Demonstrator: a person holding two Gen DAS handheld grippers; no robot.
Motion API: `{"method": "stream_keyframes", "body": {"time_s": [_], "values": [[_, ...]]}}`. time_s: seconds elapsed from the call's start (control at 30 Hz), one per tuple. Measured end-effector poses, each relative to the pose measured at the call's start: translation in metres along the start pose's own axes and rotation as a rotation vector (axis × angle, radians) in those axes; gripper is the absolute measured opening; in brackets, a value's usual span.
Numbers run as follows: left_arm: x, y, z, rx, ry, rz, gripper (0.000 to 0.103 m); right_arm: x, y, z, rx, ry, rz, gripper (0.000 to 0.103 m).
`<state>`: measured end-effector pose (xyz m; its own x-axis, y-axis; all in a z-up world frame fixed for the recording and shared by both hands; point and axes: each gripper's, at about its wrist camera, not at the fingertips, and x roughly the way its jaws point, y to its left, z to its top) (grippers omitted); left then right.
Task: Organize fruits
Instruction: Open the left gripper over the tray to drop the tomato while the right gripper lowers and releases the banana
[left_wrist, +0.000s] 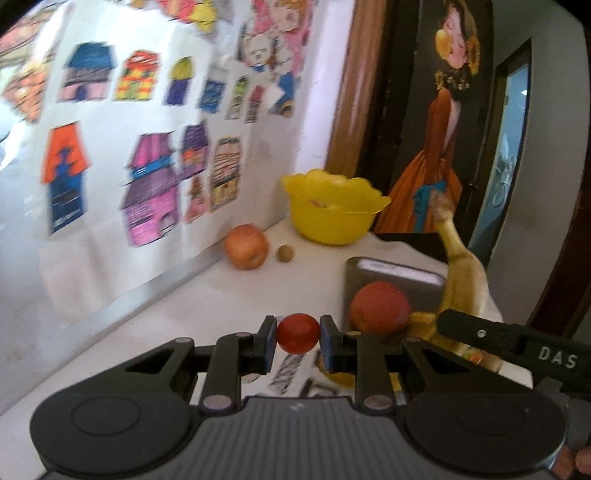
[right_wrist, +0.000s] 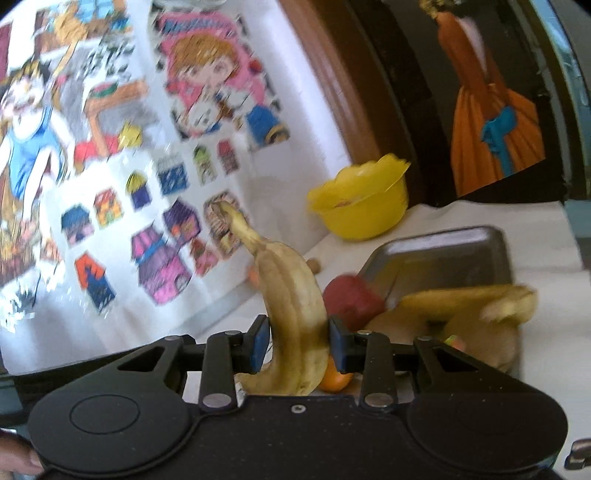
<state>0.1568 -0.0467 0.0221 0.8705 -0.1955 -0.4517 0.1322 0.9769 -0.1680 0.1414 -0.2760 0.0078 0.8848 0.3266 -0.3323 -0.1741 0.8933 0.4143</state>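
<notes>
The left gripper (left_wrist: 298, 341) is clamped on a small round red tomato (left_wrist: 298, 333), its blue-padded fingers (left_wrist: 269, 341) pressing both sides of the fruit above the white tabletop (left_wrist: 177, 306). Just beyond it, to the right, a larger red apple (left_wrist: 379, 307) lies against the near wall of a grey metal tray (left_wrist: 391, 271). Further back, near the wall, rests a pale orange-red apple (left_wrist: 245, 246) with a small round brown nut-like fruit (left_wrist: 285, 253) just beside it. Behind these stands a yellow plastic bowl with a scalloped rim (left_wrist: 332, 208), holding something pale and reddish that is too blurred to identify.

The right gripper (right_wrist: 297, 345) is closed around a ripe yellow banana with brown patches (right_wrist: 291, 314), held upright with its stem pointing up and to the left. From this view the red apple (right_wrist: 351, 299) sits just behind the banana, touching the tray's (right_wrist: 443, 254) near corner. More yellow bananas (right_wrist: 476, 306) lie to the right, in front of the tray, and a small orange fruit (right_wrist: 334, 380) peeks out beneath the held banana. The yellow bowl (right_wrist: 364, 206) stands well beyond.

Coloured paper drawings of houses and cartoon figures (left_wrist: 147, 158) cover the white wall on the left, and a painting of a figure in an orange dress (left_wrist: 439, 140) leans behind the bowl.
</notes>
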Motion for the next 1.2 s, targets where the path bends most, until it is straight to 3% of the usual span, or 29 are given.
{"method": "stream_keyframes", "body": {"time_s": [0.37,0.83,1.2], "values": [[0.06,-0.066,0.044,0.06,-0.059,-0.097,0.027,-0.001,-0.069,0.058,0.011,-0.104,-0.089,0.036],[0.143,-0.098,0.044,0.098,0.051,-0.129,0.027,0.047,-0.122,0.074,0.043,-0.052,-0.13,0.031],[0.162,-0.103,0.039,0.118,0.109,-0.118,0.027,0.086,-0.141,0.078,0.041,0.03,-0.133,0.037]]}}
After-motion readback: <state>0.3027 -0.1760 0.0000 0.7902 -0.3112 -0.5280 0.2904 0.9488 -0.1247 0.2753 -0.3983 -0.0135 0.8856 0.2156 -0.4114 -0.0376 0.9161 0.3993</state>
